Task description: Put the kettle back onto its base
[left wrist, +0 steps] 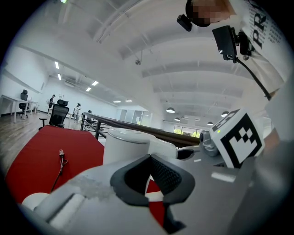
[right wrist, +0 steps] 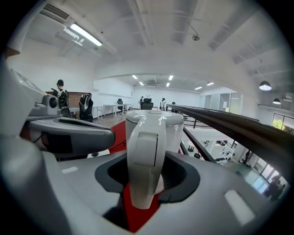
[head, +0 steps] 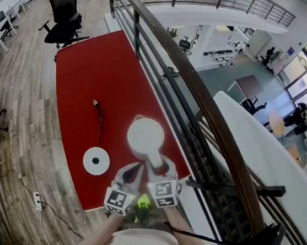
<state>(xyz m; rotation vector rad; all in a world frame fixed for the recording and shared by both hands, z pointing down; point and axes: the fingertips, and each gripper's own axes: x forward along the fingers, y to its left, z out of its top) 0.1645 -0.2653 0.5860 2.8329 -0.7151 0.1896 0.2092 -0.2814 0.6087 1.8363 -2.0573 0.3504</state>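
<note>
On the red table (head: 87, 78) a white kettle (head: 143, 134) stands upright, its handle (head: 155, 159) turned toward me. Left of it lies the round white base (head: 96, 160), apart from the kettle, with its cord (head: 99, 119) trailing away. My right gripper (head: 160, 169) stands open with the handle (right wrist: 146, 170) between its jaws and dark gaps on both sides. Just left of the handle, my left gripper (head: 137, 170) is shut with nothing in it. In the left gripper view, the kettle (left wrist: 124, 147) sits just beyond the fingertips.
A dark railing (head: 201, 97) with a wooden top rail runs along the table's right edge, with a drop to the floor below. A black office chair (head: 64, 11) stands beyond the table's far end. A power strip (head: 38, 200) lies on the wooden floor at left.
</note>
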